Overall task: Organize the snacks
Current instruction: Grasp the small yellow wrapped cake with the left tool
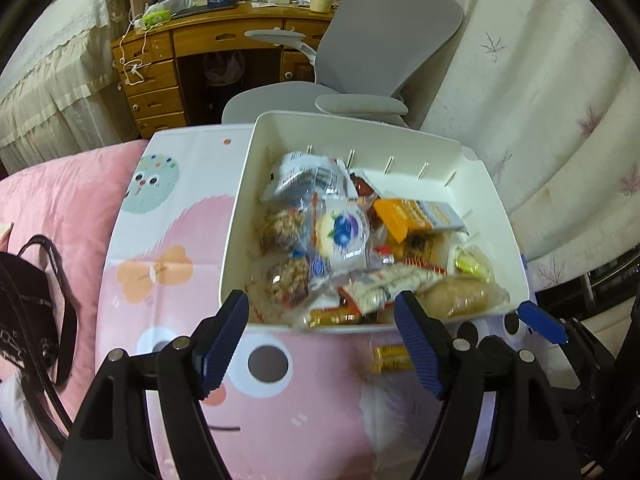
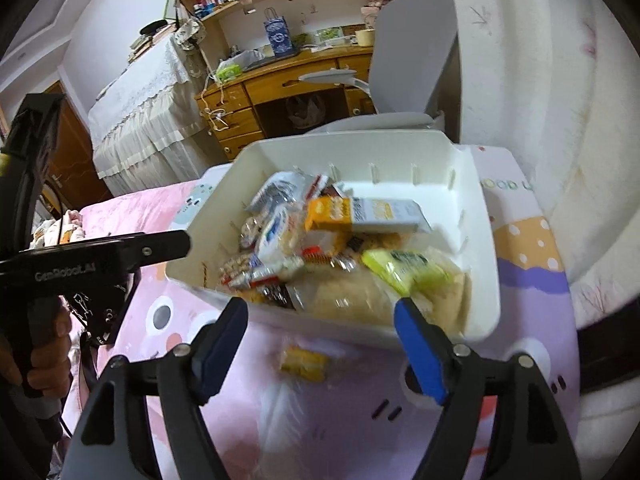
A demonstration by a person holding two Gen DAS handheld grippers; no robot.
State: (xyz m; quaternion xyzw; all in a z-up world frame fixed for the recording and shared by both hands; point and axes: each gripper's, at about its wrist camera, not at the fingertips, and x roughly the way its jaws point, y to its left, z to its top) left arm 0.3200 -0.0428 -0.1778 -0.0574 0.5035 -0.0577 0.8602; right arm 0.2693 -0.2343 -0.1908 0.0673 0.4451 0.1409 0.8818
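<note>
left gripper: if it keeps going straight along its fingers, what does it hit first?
Probably the near wall of the white bin, or the snack packets just over that rim. The left gripper is open with nothing between its fingers. The small yellow packet on the mat lies below that line; depth is unclear.

snacks (image 1: 348, 236) fill the bin (image 1: 496, 200) on the mat (image 1: 160, 216); one packet (image 1: 390, 358) lies before it.
</note>
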